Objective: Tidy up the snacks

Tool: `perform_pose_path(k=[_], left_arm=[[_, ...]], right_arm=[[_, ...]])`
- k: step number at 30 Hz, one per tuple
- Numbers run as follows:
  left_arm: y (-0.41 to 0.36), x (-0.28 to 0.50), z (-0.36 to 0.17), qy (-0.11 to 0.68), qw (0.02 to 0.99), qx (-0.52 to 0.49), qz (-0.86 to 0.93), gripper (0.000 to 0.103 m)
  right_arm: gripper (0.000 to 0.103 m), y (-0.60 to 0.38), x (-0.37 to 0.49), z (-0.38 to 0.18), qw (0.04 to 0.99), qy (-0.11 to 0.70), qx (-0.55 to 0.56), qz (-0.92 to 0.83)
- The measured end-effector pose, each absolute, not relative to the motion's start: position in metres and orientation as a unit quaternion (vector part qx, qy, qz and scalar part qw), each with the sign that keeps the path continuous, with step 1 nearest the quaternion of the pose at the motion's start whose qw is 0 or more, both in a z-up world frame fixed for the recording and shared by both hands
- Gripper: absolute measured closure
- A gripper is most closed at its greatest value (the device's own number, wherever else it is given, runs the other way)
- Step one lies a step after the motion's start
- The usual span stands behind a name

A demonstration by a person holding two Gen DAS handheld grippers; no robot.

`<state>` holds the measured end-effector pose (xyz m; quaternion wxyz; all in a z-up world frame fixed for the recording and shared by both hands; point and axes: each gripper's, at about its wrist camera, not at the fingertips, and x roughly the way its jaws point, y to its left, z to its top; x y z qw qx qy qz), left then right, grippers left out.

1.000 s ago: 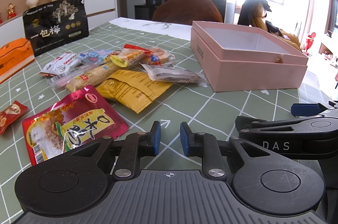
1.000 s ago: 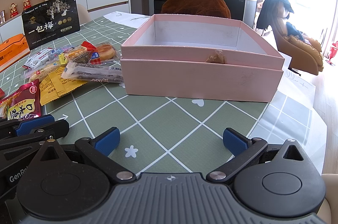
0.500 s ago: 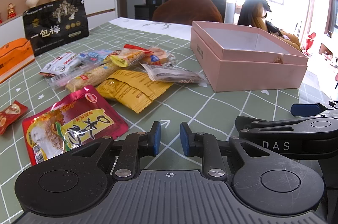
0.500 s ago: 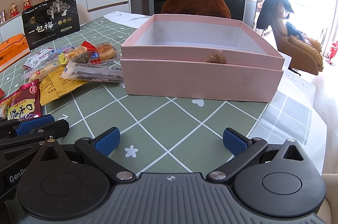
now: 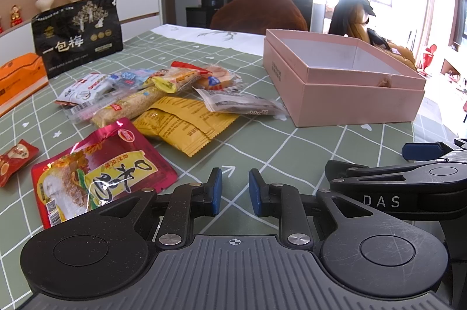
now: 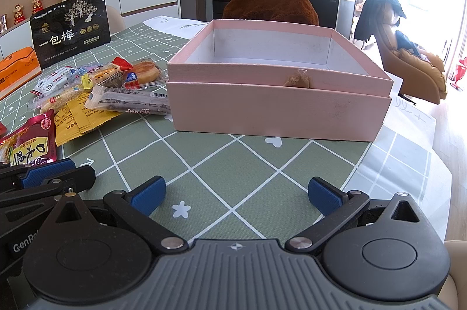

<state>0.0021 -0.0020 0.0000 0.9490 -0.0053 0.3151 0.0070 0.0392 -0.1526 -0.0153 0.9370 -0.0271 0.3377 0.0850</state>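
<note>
Nothing has shifted on the green checked tablecloth over the past second: both handheld grippers sit exactly where they were, low over the near edge of the table, and no snack has been touched. At left, the left gripper rests with its blue pads drawn close together, a narrow gap between them and nothing pinched. Beside it on the right, the right gripper has its jaws spread wide and empty, pointing at the pink box, which stands open to the far right and shows only bare white walls inside, so far as its interior can be seen. The snacks lie heaped to the left of the box: a red pouch nearest the left gripper, yellow sachets just beyond it, a grey-wrapped bar almost touching the box's left wall, a small red candy well off to the left. Farther back stand a black plum bag and an orange carton. The stillness suggests the sorting has yet to begin; judging by position, the red pouch looks the likeliest first pick.
</note>
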Motion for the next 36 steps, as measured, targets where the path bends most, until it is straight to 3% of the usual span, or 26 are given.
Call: perform_pose_path(k=[17,20,23,26,33,36], left_arm=[[0.004,-0.004,0.006,0.328,0.944,-0.024,-0.017,0.079],[0.020,-0.011,0.026,0.329,0.942,-0.041,-0.045,0.074],[0.049,-0.014,0.052,0.292,0.956,-0.025,-0.003,0.074],[0.104,-0.003,0.062,0.282,0.955,-0.035,0.080,0.074],[0.229,0.013,0.037,0.341,0.898,-0.132,0.243,0.075],[0.246,0.008,0.027,0.338,0.894,-0.162,0.247,0.074]], right_arm=[[0.000,-0.151,0.038,-0.024,0.936,0.340,-0.027,0.089],[0.000,-0.152,0.046,-0.015,0.908,0.401,-0.044,0.115],[0.000,-0.155,0.051,-0.011,0.888,0.441,-0.056,0.117],[0.000,-0.157,0.045,-0.015,0.894,0.426,-0.062,0.123],[0.000,-0.154,0.054,-0.013,0.879,0.453,-0.076,0.131],[0.000,-0.148,0.057,-0.013,0.873,0.465,-0.063,0.133]])
